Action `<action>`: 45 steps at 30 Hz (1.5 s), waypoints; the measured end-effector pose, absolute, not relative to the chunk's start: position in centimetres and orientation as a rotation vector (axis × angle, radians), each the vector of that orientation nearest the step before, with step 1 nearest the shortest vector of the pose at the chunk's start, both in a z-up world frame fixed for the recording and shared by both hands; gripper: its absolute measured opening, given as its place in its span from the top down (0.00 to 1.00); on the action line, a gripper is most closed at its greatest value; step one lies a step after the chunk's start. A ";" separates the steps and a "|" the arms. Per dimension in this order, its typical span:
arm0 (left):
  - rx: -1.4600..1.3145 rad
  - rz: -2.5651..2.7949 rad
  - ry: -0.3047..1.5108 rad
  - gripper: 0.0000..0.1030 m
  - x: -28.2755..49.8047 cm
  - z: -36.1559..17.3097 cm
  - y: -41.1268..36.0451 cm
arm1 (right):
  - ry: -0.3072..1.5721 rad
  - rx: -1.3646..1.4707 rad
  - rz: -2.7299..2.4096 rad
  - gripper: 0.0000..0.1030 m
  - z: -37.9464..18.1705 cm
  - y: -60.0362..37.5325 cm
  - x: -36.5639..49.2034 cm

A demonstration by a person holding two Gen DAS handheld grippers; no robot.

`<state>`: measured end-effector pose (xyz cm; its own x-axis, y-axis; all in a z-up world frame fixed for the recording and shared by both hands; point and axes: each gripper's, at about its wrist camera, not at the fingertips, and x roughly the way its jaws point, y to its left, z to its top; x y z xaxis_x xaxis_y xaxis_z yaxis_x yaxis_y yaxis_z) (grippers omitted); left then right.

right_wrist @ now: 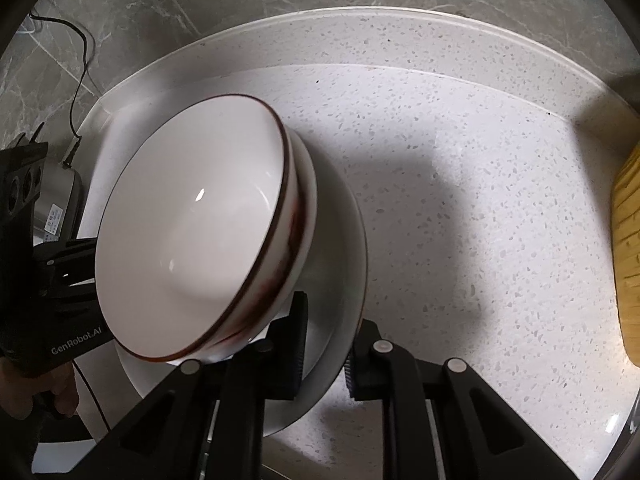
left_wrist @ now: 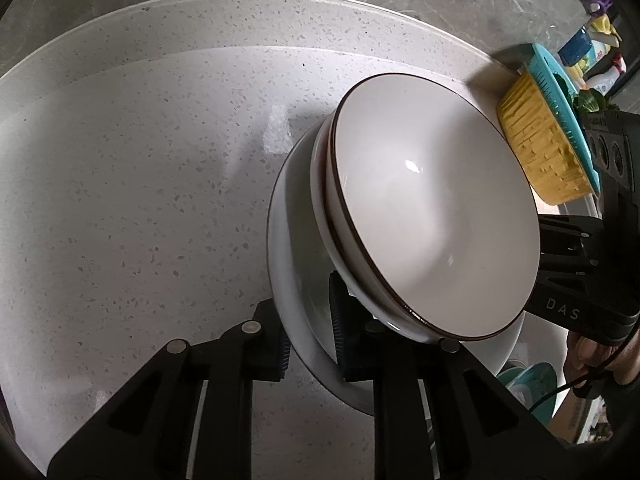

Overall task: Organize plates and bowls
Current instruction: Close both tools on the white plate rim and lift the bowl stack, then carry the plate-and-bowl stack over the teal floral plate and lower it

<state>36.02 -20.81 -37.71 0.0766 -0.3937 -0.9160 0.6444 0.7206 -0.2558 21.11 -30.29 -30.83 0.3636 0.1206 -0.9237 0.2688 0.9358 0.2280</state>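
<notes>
**Speckled counter, stacked crockery gripped from both sides**

Pale speckled countertop with raised back edge, grey marbled wall behind. Yellow ribbed basin with teal strainer, near stack, apart. White plate at bottom, clamped at opposite rims: left gripper narrowed on near rim, right gripper narrowed on far rim, one finger above, one below. Two-sided hold likely to keep load level. Two nested bowls, brown-rimmed, seated on plate, carried as one. Whether plate touches counter: cannot tell. Person's hand behind right gripper. Cable, small, at wall.
</notes>
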 end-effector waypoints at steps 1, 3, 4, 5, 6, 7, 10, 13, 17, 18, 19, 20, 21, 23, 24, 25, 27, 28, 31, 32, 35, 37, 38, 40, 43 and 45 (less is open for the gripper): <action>0.242 -0.786 1.272 0.86 36.0 -37.7 -20.9 | 1.201 0.371 -0.100 0.83 -30.8 -30.3 21.1; 0.252 -0.780 1.265 0.86 36.0 -37.6 -20.8 | 1.198 0.371 -0.104 0.83 -30.8 -30.2 21.1; 0.256 -0.777 1.261 0.86 36.0 -37.6 -20.8 | 1.198 0.372 -0.105 0.83 -30.8 -30.1 21.2; 0.261 -0.775 1.258 0.86 35.9 -37.5 -20.9 | 1.198 0.373 -0.105 0.84 -30.8 -30.1 21.2; 0.266 -0.773 1.255 0.86 35.9 -37.4 -21.0 | 1.197 0.376 -0.104 0.84 -30.8 -30.2 21.1; 0.266 -0.771 1.253 0.86 35.9 -37.4 -21.0 | 1.196 0.377 -0.104 0.84 -30.8 -30.4 20.8; 0.263 -0.767 1.247 0.86 35.8 -37.2 -20.9 | 1.191 0.376 -0.106 0.84 -30.7 -30.7 20.4; 0.261 -0.762 1.237 0.86 35.6 -36.7 -20.6 | 1.182 0.372 -0.106 0.84 -30.4 -30.8 20.3; 0.260 -0.756 1.223 0.86 35.5 -35.6 -20.0 | 1.168 0.367 -0.106 0.84 -29.6 -30.8 20.1; 0.260 -0.753 1.215 0.86 35.4 -35.1 -20.0 | 1.165 0.366 -0.106 0.84 -29.4 -30.8 20.0; 0.259 -0.752 1.210 0.86 35.4 -34.8 -19.9 | 1.158 0.364 -0.105 0.84 -29.1 -30.8 19.9; 0.257 -0.751 1.205 0.86 35.3 -34.3 -19.8 | 1.151 0.362 -0.105 0.84 -28.7 -30.8 19.8; 0.255 -0.750 1.198 0.86 35.2 -33.8 -19.7 | 1.146 0.361 -0.104 0.84 -28.4 -30.8 19.7; 0.255 -0.748 1.186 0.86 34.9 -33.0 -19.6 | 1.135 0.354 -0.103 0.84 -27.5 -30.7 19.6; 0.254 -0.747 1.179 0.86 34.8 -32.4 -19.5 | 1.131 0.352 -0.103 0.84 -27.3 -30.7 19.6; 0.253 -0.747 1.173 0.86 34.6 -32.1 -19.4 | 1.125 0.347 -0.103 0.84 -26.8 -30.6 19.5; 0.254 -0.747 1.159 0.86 34.3 -31.0 -19.2 | 1.114 0.341 -0.102 0.84 -26.1 -30.5 19.3; 0.254 -0.747 1.155 0.86 34.1 -30.6 -19.1 | 1.107 0.336 -0.103 0.84 -25.7 -30.4 19.1; 0.254 -0.752 1.136 0.86 33.2 -29.1 -18.9 | 1.090 0.325 -0.106 0.84 -24.5 -30.0 18.5; 0.254 -0.755 1.132 0.86 33.0 -28.7 -18.8 | 1.084 0.319 -0.108 0.84 -24.1 -29.8 18.2; 0.255 -0.766 1.117 0.86 32.1 -27.5 -18.3 | 1.074 0.311 -0.111 0.84 -23.3 -29.4 17.6; 0.255 -0.775 1.107 0.86 31.3 -26.7 -18.0 | 1.067 0.305 -0.118 0.84 -22.7 -29.0 17.2; 0.258 -0.780 1.104 0.86 31.1 -26.5 -17.8 | 1.063 0.303 -0.122 0.84 -22.4 -28.7 16.8; 0.261 -0.792 1.096 0.86 30.4 -25.9 -17.5 | 1.057 0.301 -0.130 0.84 -22.0 -28.3 16.1; 0.267 -0.812 1.088 0.86 29.4 -25.1 -17.1 | 1.051 0.302 -0.145 0.84 -21.5 -27.6 15.1; 0.275 -0.828 1.082 0.86 28.4 -24.7 -16.4 | 1.048 0.304 -0.156 0.84 -21.2 -27.1 14.4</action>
